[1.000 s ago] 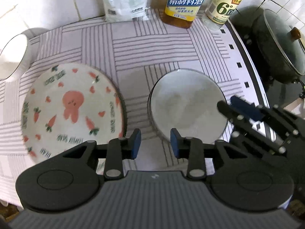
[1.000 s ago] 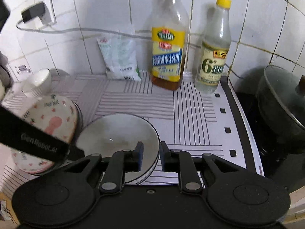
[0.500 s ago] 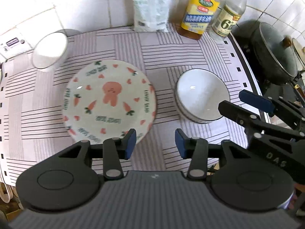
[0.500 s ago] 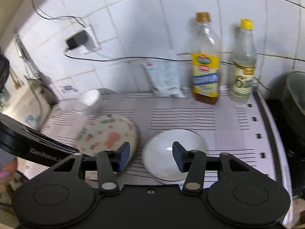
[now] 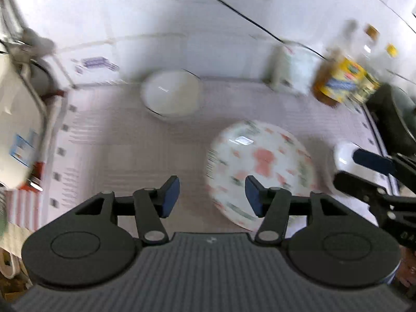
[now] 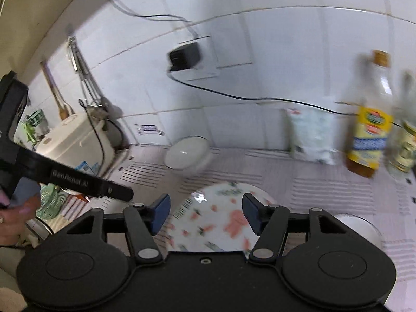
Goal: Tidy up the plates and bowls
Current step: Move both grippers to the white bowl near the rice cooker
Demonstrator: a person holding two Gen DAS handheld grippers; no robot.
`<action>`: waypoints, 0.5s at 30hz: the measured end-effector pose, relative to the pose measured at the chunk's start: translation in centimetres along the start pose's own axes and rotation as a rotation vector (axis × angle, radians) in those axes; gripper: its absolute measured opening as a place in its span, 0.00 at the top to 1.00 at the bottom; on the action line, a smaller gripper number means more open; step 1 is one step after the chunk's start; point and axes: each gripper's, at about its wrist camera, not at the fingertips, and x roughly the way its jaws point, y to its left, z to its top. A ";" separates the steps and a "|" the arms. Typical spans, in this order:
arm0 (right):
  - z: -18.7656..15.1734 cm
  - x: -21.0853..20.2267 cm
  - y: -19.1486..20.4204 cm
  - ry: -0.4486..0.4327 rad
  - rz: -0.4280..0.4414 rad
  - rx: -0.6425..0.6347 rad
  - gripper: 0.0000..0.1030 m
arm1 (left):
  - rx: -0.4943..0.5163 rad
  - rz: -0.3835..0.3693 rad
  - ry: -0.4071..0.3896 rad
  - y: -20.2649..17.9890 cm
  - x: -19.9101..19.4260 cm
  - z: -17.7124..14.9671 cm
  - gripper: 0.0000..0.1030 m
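Observation:
A white plate with pink rabbit and carrot prints [image 5: 260, 166] lies on the striped counter mat; it also shows in the right wrist view [image 6: 221, 221]. A small white bowl [image 5: 171, 95] sits at the back left, also in the right wrist view [image 6: 187, 152]. A second white bowl [image 5: 345, 156] stands right of the plate, partly hidden by the right gripper; it shows at the right in the right wrist view [image 6: 364, 230]. My left gripper [image 5: 212, 193] is open and empty, above the mat left of the plate. My right gripper [image 6: 205, 214] is open and empty, above the plate's near side.
Two bottles [image 6: 369, 127] and a white bag [image 6: 312, 135] stand against the tiled back wall. A dark pot [image 5: 395, 119] sits at the right. A white appliance [image 6: 78, 140] stands at the left end. A black plug [image 6: 184, 57] and cable hang on the wall.
Both grippers have opened wider, pulled back and swung left. The views now take in the small back bowl and the left appliance; the plate and bowl have not moved.

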 end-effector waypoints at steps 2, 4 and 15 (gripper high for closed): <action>0.5 1.9 1.3 -0.021 0.000 -0.002 0.35 | 0.023 0.046 -0.031 2.0 0.2 0.5 0.41; 0.8 3.9 2.5 -0.054 -0.008 -0.010 0.35 | 0.036 0.071 -0.059 4.2 0.8 1.2 0.38; 1.9 16.5 2.8 -0.039 -0.109 0.210 0.35 | -0.021 -0.029 -0.044 11.9 8.9 5.6 0.37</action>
